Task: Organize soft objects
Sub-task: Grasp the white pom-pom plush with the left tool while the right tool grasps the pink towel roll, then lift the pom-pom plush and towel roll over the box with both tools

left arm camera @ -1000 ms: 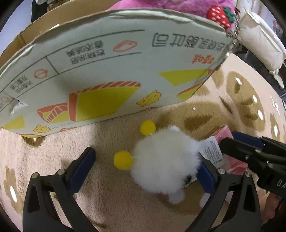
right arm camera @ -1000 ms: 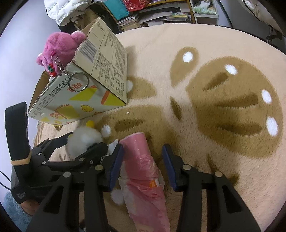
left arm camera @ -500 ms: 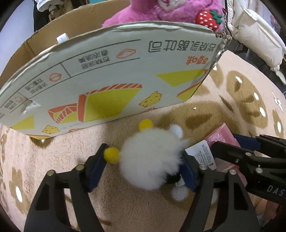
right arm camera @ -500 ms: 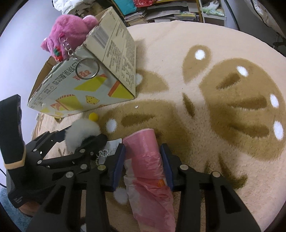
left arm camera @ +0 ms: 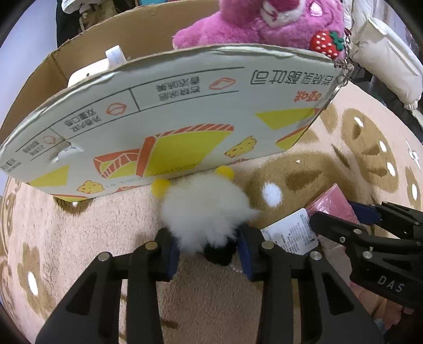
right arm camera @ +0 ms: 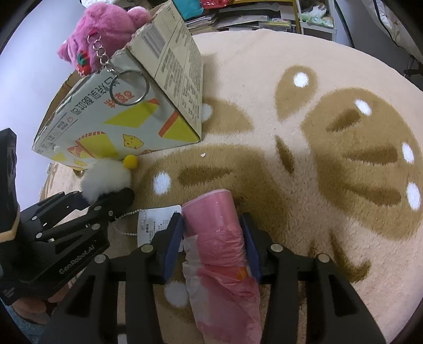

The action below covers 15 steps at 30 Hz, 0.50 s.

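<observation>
A white fluffy toy with yellow pompoms sits on the rug just in front of the printed cardboard box. My left gripper has its jaws closing, and both pads squeeze the toy's fluff. The toy's paper tag trails to the right on a bead chain. In the right wrist view a pink roll of plastic bags lies between the pads of my right gripper. Its jaws are opening slightly, but both pads still touch the roll. The white toy shows at the left there.
A pink plush bear with a strawberry charm sits in the open box, and its keyring hangs over the box's corner. The beige rug with brown patterns spreads to the right. Shelves with clutter and a white padded garment stand behind.
My left jaws went from wide open around the white toy to closed on it, and moved nearer the box. My right gripper slid a little further along the pink roll.
</observation>
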### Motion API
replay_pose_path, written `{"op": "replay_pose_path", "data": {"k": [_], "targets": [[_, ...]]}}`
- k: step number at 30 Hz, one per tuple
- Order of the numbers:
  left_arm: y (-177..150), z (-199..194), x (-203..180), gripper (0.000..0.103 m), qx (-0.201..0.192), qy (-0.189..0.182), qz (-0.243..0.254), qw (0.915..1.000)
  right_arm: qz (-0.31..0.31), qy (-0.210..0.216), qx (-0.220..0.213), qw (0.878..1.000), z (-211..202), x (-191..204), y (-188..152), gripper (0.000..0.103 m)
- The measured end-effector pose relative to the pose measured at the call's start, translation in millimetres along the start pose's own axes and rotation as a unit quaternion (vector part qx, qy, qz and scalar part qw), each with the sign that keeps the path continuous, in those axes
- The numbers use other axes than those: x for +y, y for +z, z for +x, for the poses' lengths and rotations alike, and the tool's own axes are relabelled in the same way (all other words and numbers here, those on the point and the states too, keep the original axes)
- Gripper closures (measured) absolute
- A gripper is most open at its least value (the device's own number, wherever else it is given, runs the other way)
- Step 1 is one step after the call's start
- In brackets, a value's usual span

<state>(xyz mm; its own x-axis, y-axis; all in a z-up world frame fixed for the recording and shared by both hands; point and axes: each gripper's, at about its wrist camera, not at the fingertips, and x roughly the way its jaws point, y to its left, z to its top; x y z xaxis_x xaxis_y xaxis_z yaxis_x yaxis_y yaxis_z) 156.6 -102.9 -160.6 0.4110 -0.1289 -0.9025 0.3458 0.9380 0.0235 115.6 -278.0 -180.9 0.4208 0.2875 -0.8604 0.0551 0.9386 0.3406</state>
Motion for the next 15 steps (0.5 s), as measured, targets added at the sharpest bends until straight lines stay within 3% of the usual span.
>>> {"op": "replay_pose_path", "data": {"k": [6,15], "targets": [[3,-9,-1,0.069,-0.002,0.003,0.005,1.0,-0.006,-0.006,-0.005,1.0,2,1,-2,0.056],[3,-16,-1,0.069,-0.005,0.01,-0.006,0.9999,-0.022,-0.018,-0.034,0.999,-3,11,-2,0.068]]}}
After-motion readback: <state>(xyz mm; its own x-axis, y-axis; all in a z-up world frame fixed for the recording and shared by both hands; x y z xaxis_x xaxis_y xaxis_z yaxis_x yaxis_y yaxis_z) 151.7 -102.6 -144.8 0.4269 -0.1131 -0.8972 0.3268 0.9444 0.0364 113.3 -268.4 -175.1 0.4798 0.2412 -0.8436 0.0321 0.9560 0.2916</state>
